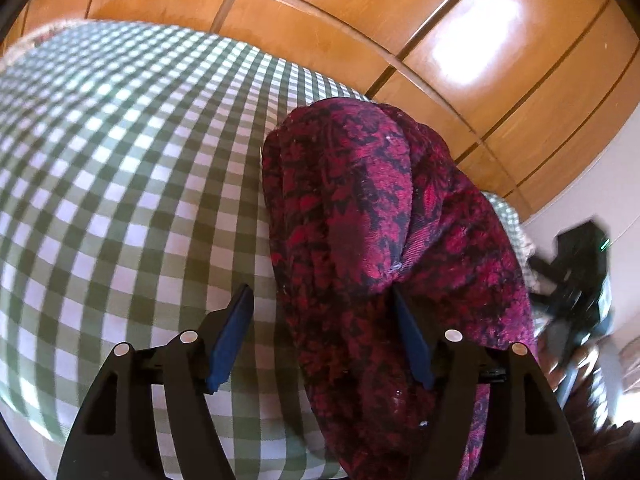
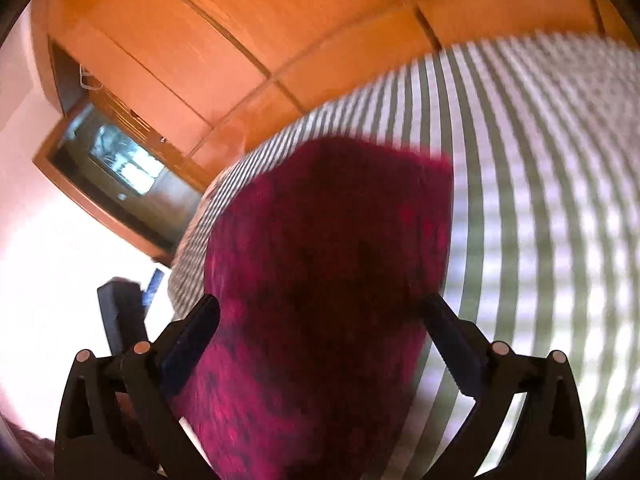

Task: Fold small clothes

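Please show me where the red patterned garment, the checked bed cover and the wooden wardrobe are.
Red patterned garment (image 1: 360, 200): left wrist view, on its bunched upper fold.
Checked bed cover (image 1: 120, 160): left wrist view, on a bare stretch.
Wooden wardrobe (image 1: 460, 40): left wrist view, on a door panel.

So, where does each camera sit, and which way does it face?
Left wrist: on the left gripper, looking along its open fingers over the red patterned garment on the checked cloth; the other gripper shows far right.
Right wrist: on the right gripper, open, facing the same garment, blurred.
Shared: garment, checked cloth, wooden wardrobe.
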